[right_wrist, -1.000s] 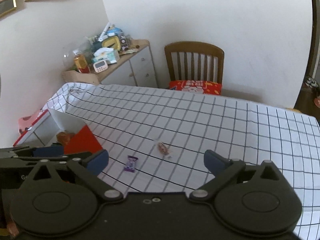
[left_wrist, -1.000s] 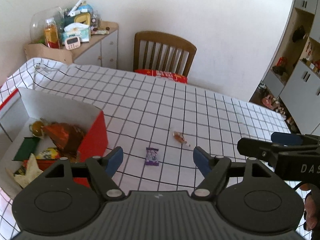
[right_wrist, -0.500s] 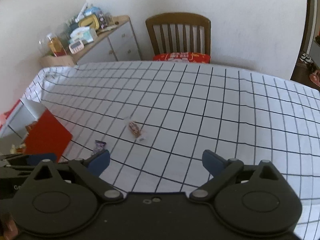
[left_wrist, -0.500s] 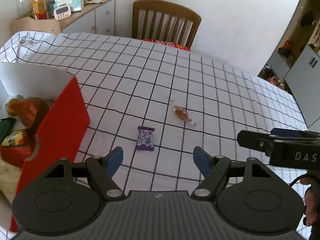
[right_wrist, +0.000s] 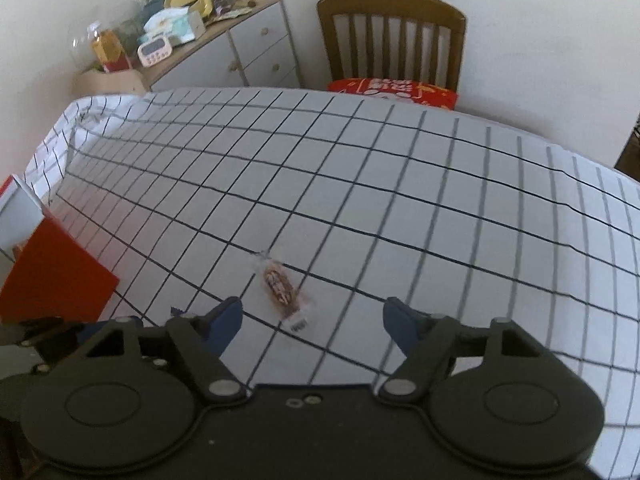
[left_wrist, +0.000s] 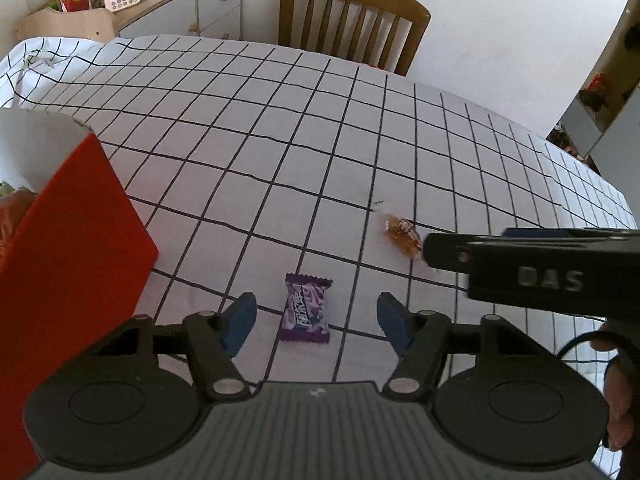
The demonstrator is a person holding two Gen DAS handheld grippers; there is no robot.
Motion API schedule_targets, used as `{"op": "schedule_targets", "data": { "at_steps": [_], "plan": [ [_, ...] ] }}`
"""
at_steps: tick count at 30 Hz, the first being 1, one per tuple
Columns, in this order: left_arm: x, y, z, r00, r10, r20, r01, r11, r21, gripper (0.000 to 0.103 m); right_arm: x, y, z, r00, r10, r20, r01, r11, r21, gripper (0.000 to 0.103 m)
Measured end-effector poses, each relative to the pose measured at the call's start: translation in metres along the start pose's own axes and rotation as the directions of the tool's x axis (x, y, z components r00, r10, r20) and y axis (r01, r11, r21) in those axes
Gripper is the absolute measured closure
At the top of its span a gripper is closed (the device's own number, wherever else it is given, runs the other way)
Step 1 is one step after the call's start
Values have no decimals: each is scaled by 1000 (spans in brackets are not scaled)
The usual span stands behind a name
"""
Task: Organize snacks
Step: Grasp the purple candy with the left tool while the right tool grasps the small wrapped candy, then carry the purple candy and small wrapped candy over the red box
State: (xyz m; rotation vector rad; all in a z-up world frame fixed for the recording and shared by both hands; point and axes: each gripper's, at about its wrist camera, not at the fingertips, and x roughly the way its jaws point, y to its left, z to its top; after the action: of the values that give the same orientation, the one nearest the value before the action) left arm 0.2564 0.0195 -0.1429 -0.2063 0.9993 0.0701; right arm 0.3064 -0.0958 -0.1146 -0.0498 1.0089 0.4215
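A purple candy packet (left_wrist: 305, 309) lies flat on the checked tablecloth (left_wrist: 280, 140), between the open fingers of my left gripper (left_wrist: 316, 322), which is low over it and empty. A brown wrapped candy (left_wrist: 402, 236) lies to its right; in the right wrist view the brown candy (right_wrist: 280, 288) sits between and just ahead of the open, empty fingers of my right gripper (right_wrist: 312, 326). The right gripper's body (left_wrist: 540, 272) crosses the left wrist view at the right. A red box (left_wrist: 68, 248) with snacks inside stands at the left.
A wooden chair (right_wrist: 394, 36) with a red cushion (right_wrist: 394, 92) stands at the table's far edge. A cluttered sideboard (right_wrist: 224, 40) is at the back left. The red box also shows at the left of the right wrist view (right_wrist: 52, 280).
Both grippers have moved forward and down toward the table. The purple packet now lies between the left fingers, the brown candy between the right fingers. Both stay open.
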Motion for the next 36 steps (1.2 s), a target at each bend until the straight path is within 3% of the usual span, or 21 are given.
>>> {"op": "schedule_targets", "data": {
  "at_steps": [5, 11, 13, 16, 19, 28, 36],
  "plan": [
    [9, 2, 2, 1000, 4, -1, -4, 1000, -13, 45, 18, 10, 5, 1000, 3, -17, -3, 999, -39, 41],
    [11, -4, 0, 999, 24, 24, -24, 999, 25, 65, 32, 19, 5, 999, -32, -27, 29, 994, -105, 58],
    [11, -4, 0, 999, 24, 28, -24, 999, 28, 70, 33, 24, 2, 999, -45, -15, 42, 988, -146, 59],
    [10, -5, -2, 999, 22, 29, -24, 999, 42, 80, 33, 29, -1, 998, -60, -3, 58, 981, -183, 68],
    [8, -4, -2, 1000, 16, 25, -17, 999, 41, 81, 31, 30, -2, 998, -56, 1, 55, 982, -183, 82],
    [-3, 0, -8, 1000, -1, 12, 1, 1000, 21, 82, 9, 27, -8, 999, -34, 7, 34, 990, -140, 83],
    [-46, -3, -17, 998, -40, 41, 39, 999, 13, 82, -35, 23, -23, 1000, 8, 30, -4, 994, -112, 83]
  ]
}}
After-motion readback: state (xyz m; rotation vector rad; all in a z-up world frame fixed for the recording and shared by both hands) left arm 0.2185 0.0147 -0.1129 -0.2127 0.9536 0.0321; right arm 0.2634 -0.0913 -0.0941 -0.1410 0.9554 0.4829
